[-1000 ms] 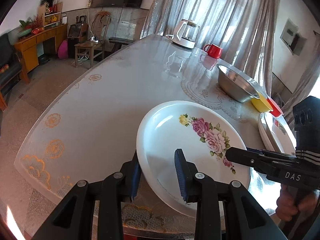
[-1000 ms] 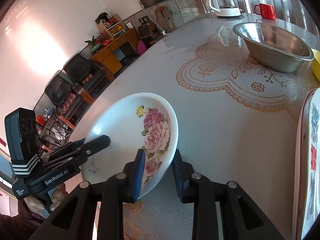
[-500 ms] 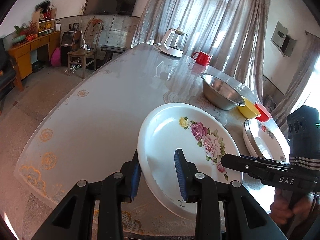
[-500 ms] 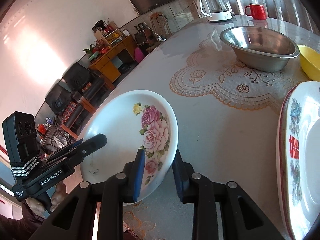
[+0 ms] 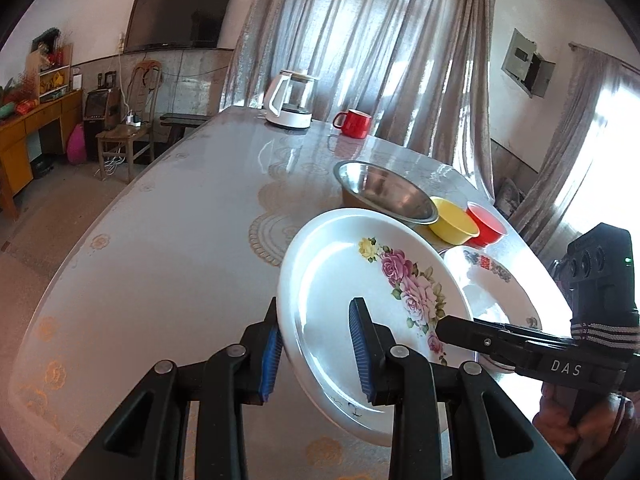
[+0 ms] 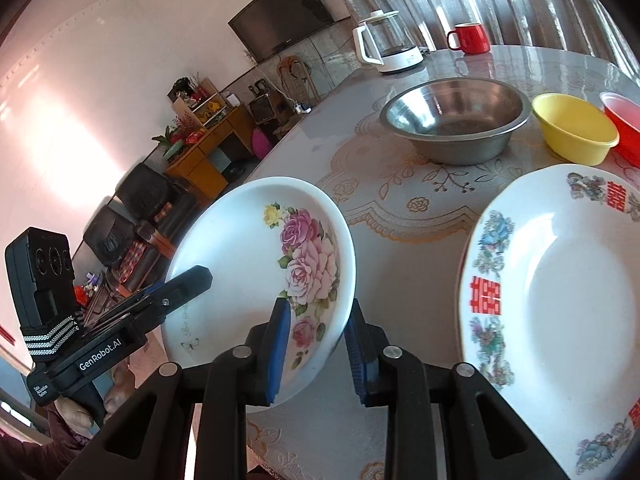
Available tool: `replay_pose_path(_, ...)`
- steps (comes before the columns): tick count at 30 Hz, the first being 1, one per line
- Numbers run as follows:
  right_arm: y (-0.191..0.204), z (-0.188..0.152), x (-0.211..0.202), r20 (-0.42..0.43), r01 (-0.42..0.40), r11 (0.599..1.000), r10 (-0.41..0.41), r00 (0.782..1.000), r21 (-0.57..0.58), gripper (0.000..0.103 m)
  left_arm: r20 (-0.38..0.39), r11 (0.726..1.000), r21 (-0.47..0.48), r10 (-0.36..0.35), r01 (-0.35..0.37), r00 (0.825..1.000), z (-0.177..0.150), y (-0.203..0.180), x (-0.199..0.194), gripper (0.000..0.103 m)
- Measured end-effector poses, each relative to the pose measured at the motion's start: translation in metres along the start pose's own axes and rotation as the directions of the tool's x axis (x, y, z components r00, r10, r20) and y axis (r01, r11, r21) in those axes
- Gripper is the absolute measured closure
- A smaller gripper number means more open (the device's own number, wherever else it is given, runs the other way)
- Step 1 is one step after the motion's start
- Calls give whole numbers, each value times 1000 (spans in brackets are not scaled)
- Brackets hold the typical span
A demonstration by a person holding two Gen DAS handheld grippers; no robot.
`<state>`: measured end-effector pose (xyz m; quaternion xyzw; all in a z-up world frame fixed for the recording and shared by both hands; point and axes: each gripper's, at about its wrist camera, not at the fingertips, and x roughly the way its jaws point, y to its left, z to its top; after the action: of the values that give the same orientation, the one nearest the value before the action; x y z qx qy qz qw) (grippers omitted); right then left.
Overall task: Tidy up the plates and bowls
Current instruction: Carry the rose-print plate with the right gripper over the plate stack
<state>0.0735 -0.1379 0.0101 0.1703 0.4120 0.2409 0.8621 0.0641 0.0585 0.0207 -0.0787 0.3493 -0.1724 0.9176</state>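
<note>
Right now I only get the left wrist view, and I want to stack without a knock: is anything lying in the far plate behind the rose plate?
Observer: No, the right wrist shows the far plate with its whole hollow bare.
Operator: Does the right claw grip properly?
Observer: The right claw straddles the rim of the rose plate, one pad on its face, one behind.
Operator: Are the plates touching?
Observer: No, table shows between them.

Counting the tableware

Two plates, three bowls, one red mug and one kettle are showing, with two grippers reaching in.
</note>
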Motion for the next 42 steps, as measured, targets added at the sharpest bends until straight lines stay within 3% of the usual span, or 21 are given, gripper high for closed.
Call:
replay_pose_path(7,-37,-5,-47,85,57,993,-66,994,100,75,-20,990,94,-103,104,994,17,-56,20,72)
replay_pose_path(18,-101,-17,-102,147,194,946,-238,960,260,75,-149,955,176,-214,239,965,21,-137,74,72)
replay_pose_path(32,-128,-21,-104,96,352,892,-391,915,283,75,-274,948,222,-165,229,947,3,-166,117,67)
replay_pose_path(42,-124,-20,-101,91,412,881,-442,893,235,73,-264,951,205,-174,231,949,3,-161,113,66)
